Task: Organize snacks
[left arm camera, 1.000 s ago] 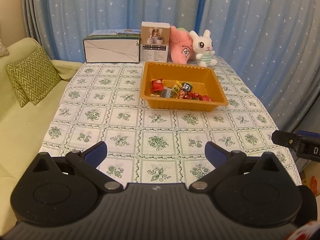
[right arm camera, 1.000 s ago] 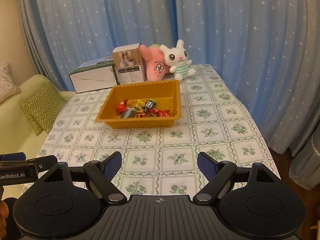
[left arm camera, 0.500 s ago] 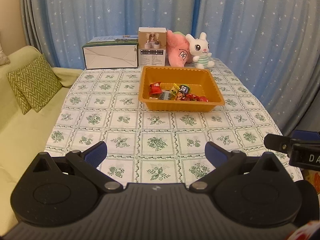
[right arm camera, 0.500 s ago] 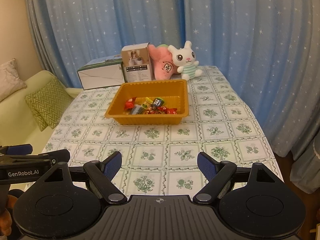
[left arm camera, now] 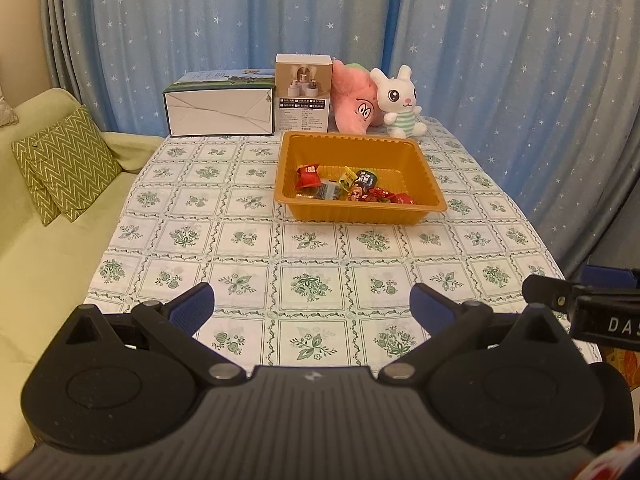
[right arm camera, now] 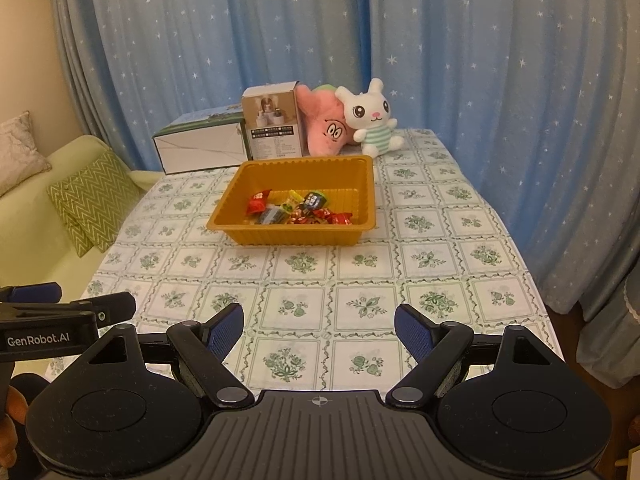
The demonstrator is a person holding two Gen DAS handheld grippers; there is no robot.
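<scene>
**Both tongs open over the near edge; snacks in the tray**

Nearest, the left tongs point(left arm camera: 311, 305) are held spread wide above the near edge of the table point(left arm camera: 248, 240), with nothing between the blue pads point(left arm camera: 192, 307). The right tongs point(right arm camera: 319, 328) are likewise held wide apart and empty, just beside the left ones; each pair is seen at the edge of the other's view.

The table is covered by a cloth point(right arm camera: 360, 276) printed with green floral squares. The stretch of cloth between the tongs and the tray is bare.

Farther on, near the middle of the table, an orange tray point(left arm camera: 428, 184) is seen. The snacks point(left arm camera: 348, 186) lie inside it, gathered toward its near wall: a red packet point(left arm camera: 308, 175) at the left, yellow and dark wrappers in the middle, red wrappers at the right. The far half of the tray floor is bare.

Behind the tray, along the far edge, a low white box point(left arm camera: 219, 112) is placed at the left, an upright box point(left arm camera: 304, 94) just beside it, then a pink plush point(left arm camera: 354, 100) and a white bunny point(left arm camera: 398, 104) touching each other.

To the left of the table a green sofa point(left arm camera: 36, 248) with a zigzag cushion point(left arm camera: 66, 164) is seen. Blue starred curtains point(left arm camera: 500, 80) hang behind everything.
</scene>
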